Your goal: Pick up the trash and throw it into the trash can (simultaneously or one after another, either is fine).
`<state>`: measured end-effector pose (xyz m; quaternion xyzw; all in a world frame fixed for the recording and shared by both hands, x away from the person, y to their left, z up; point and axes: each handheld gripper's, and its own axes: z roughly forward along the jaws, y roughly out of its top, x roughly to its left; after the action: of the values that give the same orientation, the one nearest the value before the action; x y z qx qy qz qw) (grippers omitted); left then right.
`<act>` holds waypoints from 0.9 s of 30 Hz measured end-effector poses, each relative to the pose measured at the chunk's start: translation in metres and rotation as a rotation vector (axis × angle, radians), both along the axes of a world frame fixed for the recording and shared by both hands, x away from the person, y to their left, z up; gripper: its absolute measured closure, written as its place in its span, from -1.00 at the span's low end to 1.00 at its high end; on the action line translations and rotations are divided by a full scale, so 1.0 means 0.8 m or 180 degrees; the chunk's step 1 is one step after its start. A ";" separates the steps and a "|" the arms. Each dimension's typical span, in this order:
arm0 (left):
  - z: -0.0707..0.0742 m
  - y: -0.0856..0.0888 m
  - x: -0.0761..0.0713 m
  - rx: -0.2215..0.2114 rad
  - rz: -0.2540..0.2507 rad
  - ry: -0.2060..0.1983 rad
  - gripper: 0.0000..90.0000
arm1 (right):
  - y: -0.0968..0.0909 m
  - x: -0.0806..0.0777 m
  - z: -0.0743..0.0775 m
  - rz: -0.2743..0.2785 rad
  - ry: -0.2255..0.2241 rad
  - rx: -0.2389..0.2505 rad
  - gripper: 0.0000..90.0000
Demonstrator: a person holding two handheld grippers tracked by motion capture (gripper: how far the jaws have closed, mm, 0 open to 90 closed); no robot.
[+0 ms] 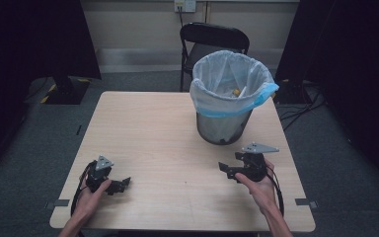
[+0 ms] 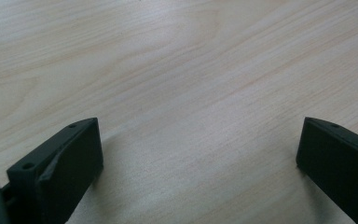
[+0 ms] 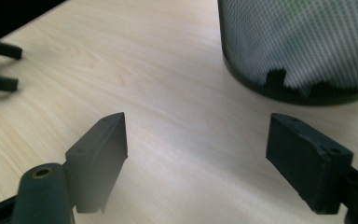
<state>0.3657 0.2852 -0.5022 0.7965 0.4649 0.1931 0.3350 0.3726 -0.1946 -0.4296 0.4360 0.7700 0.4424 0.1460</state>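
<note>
Bin (image 1: 225, 101) sits just beyond right gripper (image 1: 227, 170), well apart from left gripper (image 1: 121, 185); both jaws apart, empty.

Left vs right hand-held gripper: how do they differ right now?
The left hand-held gripper sits low near the table's front left edge; the right hand-held gripper is beside the bin. The bin's mesh wall shows in the right gripper view, bare wood in the left. Both are open, holding nothing.

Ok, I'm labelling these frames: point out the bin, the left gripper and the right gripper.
bin (image 1: 223, 129): high view, mesh wall.
left gripper (image 1: 125, 183): high view, between its open jaw tips.
right gripper (image 1: 225, 170): high view, between its open jaw tips.
</note>
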 end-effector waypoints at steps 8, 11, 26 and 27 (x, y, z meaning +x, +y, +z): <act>0.000 0.000 0.000 -0.0002 0.0000 0.0000 -1.00 | -0.008 -0.008 -0.033 -0.0138 0.0199 -0.0221 -0.54; 0.000 0.000 0.000 -0.0002 0.0000 0.0000 -1.00 | -0.009 -0.008 -0.040 -0.0177 0.0254 -0.0366 -0.54; 0.000 0.000 0.000 0.0000 0.0004 0.0000 -1.00 | -0.013 -0.014 -0.077 -0.0352 0.0340 -0.0500 -0.54; 0.000 0.000 0.000 -0.0004 0.0004 0.0000 -1.00 | -0.013 -0.015 -0.079 -0.0353 0.0299 -0.0536 -0.55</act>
<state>0.3656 0.2851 -0.5023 0.7960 0.4654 0.1930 0.3354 0.3602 -0.2048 -0.4926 0.4843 0.7851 0.3465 0.1701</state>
